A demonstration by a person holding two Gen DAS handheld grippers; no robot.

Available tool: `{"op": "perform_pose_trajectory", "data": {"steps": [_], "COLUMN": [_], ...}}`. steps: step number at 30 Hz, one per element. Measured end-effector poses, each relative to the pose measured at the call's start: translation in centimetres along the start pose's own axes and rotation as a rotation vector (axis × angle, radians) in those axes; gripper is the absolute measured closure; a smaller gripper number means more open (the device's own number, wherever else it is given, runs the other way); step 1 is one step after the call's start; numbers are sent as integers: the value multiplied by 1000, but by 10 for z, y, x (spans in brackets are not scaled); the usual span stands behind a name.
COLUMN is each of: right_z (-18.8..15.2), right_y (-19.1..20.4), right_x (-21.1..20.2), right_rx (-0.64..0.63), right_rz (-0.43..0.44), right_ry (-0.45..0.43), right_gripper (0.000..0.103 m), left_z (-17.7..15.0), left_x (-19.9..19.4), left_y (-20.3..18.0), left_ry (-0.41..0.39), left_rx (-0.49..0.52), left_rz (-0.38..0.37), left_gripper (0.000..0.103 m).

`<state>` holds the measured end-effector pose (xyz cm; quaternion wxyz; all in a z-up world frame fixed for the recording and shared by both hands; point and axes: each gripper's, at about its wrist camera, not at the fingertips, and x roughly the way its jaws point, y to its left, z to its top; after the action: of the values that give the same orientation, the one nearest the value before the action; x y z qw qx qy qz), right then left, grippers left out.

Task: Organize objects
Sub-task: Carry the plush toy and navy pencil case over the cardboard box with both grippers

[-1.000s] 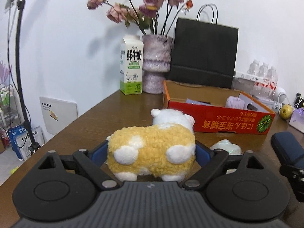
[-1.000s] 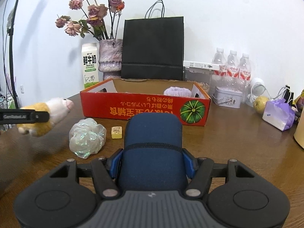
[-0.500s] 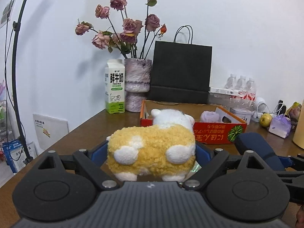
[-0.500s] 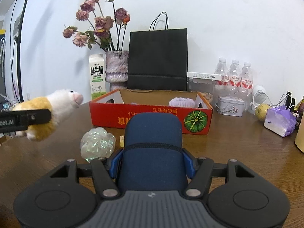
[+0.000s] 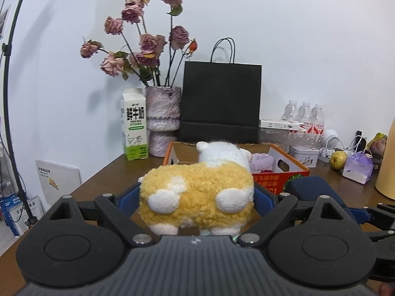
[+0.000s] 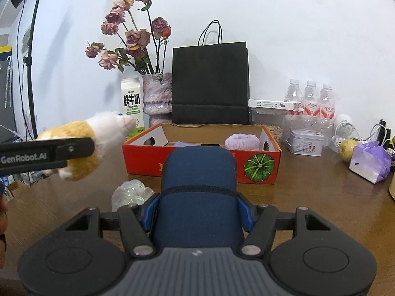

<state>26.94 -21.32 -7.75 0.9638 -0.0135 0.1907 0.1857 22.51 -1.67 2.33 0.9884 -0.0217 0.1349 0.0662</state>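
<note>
Brown tabletop runs back to a white wall, with a vase, a milk carton and a black bag behind an open red box. From the left wrist, the left gripper is clamped across the flanks of a yellow plush, carried off the table with its white head toward the box; at the right edge a blue case shows in part. From the right wrist, the right gripper is closed on that case, just short of the box. Both items look mid-carry toward the box; next each should go over the near wall, then be let go onto free floor. Only this view shows the box floor and the purple knit in it, a shiny crumpled wad lying loose on the table, and the plush from the side.
</note>
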Motion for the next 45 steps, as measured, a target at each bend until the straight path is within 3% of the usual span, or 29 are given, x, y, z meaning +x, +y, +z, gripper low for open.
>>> {"op": "perform_pose_trajectory", "data": {"steps": [45], "right_z": [69], "right_y": [-18], "right_x": [91], "right_rx": [14], "right_rz": [-39], "right_ry": [-22], "right_gripper": [41], "left_z": [42], "left_x": [106], "left_y": [-7], "left_ry": [39], "left_rx": [-44], "left_rz": [-28], "left_gripper": [10]}}
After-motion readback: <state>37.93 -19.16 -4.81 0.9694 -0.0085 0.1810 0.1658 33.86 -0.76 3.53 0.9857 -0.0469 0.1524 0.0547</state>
